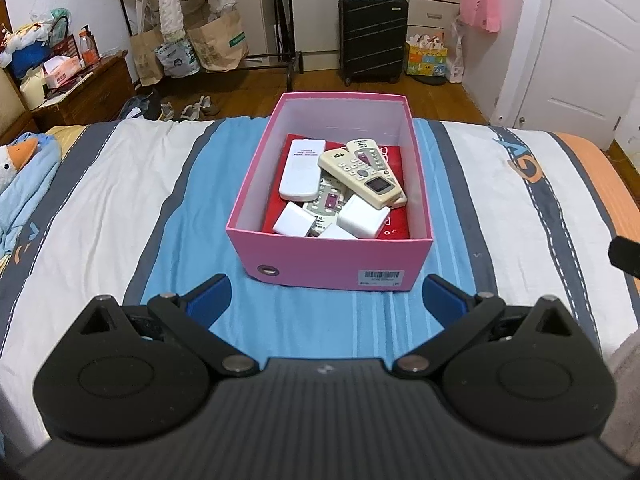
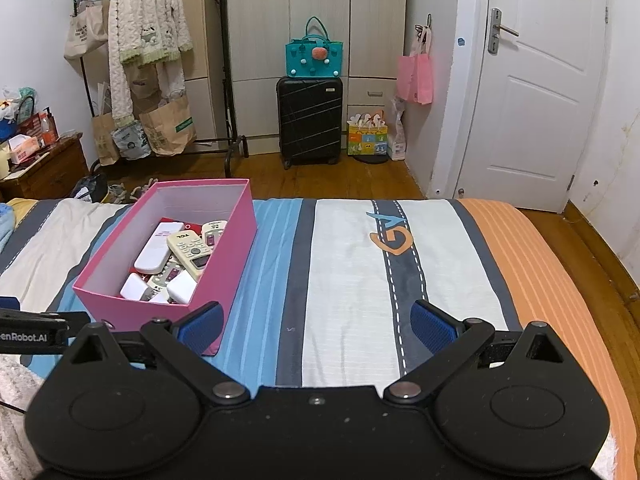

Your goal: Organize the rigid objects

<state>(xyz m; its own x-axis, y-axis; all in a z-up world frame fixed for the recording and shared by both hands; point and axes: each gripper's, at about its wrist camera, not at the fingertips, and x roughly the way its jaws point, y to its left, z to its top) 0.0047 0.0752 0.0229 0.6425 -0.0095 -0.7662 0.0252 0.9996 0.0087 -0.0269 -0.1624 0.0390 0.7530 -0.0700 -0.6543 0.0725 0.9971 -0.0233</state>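
Left tool point(image 1: 326, 300): fingers apart, empty, above the bed point(image 1: 132, 216).
Right tool point(image 2: 316, 326): fingers apart, empty.
Pink box point(image 1: 344, 258): holds remotes point(image 1: 362, 172) and white adapters point(image 1: 362, 216).

Remotes point(image 1: 362, 170) in box point(image 1: 328, 258) on bed point(image 1: 120, 184)

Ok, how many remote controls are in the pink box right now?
4 visible: a white remote at the left, a beige TCL remote lying across the middle, a second beige remote behind it, and one half buried under them. More may be hidden beneath.
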